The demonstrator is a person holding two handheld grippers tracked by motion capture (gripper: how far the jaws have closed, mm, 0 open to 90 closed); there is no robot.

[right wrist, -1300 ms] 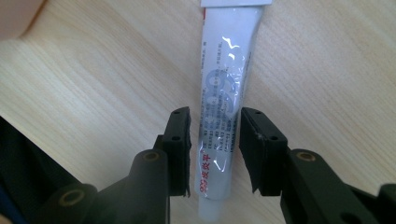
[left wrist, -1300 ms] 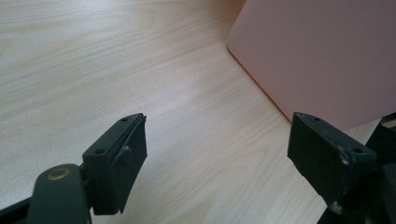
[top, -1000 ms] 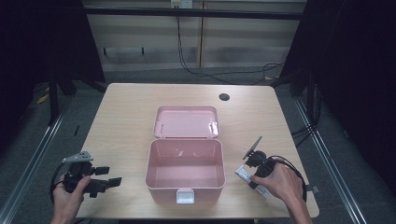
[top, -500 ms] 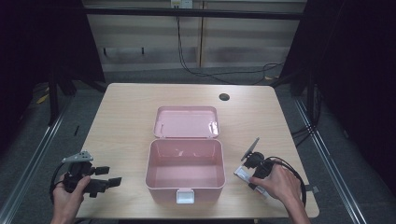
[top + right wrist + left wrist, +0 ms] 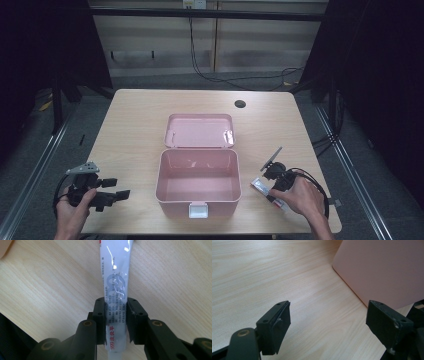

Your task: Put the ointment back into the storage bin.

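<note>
My right tool [image 5: 116,322] is clamped across a white ointment tube [image 5: 117,285] lying on the desk [image 5: 135,125], just right of the open pink box [image 5: 197,182]. A second ago that tool sat slightly farther from the desk's near edge; it has drawn a little towards me, which I judge settles the grip for lifting. My left tool [image 5: 337,327] hangs with jaws apart near the box's left wall. Bare desk surrounds both.
</note>
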